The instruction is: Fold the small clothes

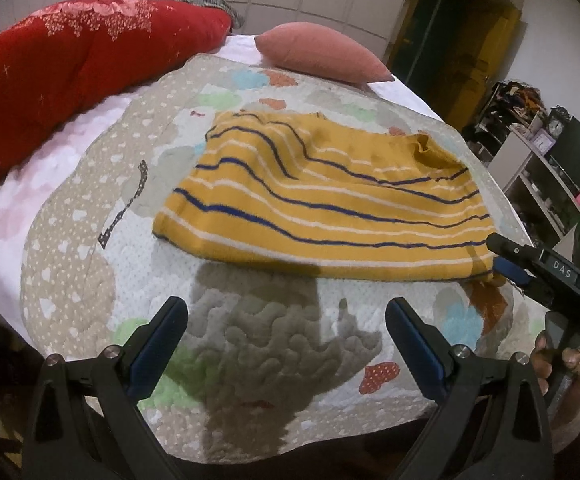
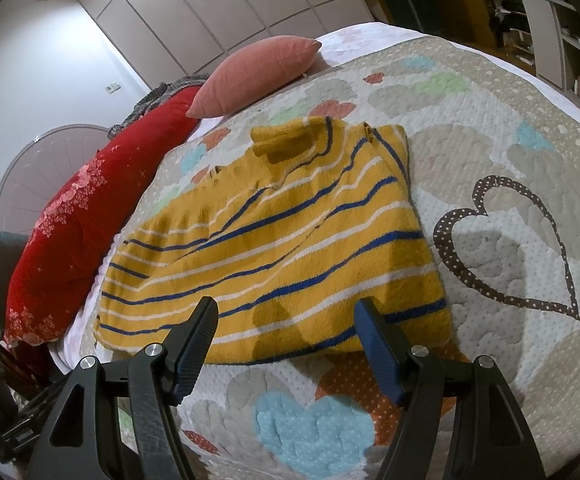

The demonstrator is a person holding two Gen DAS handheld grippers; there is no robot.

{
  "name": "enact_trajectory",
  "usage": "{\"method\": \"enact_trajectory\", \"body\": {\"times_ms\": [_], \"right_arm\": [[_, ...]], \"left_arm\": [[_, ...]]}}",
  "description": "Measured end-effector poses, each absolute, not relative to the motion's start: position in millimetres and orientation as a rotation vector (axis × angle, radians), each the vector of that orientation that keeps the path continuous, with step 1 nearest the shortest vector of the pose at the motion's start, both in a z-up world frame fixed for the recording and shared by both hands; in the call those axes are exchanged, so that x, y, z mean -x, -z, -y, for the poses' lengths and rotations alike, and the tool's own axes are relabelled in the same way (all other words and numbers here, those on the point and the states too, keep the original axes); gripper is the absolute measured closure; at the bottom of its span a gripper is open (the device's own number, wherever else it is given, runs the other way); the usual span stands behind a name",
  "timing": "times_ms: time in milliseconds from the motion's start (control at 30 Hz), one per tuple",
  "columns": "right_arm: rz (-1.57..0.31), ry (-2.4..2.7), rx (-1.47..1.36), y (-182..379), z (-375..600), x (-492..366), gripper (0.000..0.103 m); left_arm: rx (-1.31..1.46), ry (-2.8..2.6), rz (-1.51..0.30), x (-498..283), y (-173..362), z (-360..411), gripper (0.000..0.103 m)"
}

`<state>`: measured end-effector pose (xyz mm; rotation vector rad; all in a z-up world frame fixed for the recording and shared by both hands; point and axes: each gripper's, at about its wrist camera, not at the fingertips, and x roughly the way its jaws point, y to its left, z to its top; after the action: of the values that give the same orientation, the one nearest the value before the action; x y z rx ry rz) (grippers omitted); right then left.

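On the bed lies a quilt (image 1: pixel 89 216) patterned with pastel hearts, clouds and one brown dotted heart outline (image 2: pixel 506 240). Along the bed's far side rests a long red bolster (image 1: pixel 69 80) with pink floral print, and near it a salmon-pink pillow (image 1: pixel 322 54). White wardrobe doors (image 2: pixel 209 4) stand behind the bed, and cluttered shelves (image 1: pixel 530 160) stand off to one side. Nothing lies between either pair of tongs and the garment.

A small knitted sweater (image 2: pixel 281 248), mustard yellow with thin blue and white stripes, lies spread on the quilt, folded over on itself with its collar toward the pillow and some wrinkles across it.

The left tongs (image 1: pixel 287 334) hover over bare quilt just short of the sweater's hem, fingers wide apart and empty. The right tongs (image 2: pixel 285 328) are also spread apart, holding nothing, poised at the sweater's near hem corner.
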<state>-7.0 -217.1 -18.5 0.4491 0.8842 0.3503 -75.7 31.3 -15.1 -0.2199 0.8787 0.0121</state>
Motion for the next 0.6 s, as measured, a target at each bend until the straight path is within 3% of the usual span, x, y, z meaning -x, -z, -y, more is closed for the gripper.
{"method": "enact_trajectory", "body": {"times_ms": [600], "right_arm": [[-0.895, -0.351, -0.430, 20, 210, 6, 0.026]], "left_arm": [[0.243, -0.044, -0.885, 81, 20, -43, 0.004]]}}
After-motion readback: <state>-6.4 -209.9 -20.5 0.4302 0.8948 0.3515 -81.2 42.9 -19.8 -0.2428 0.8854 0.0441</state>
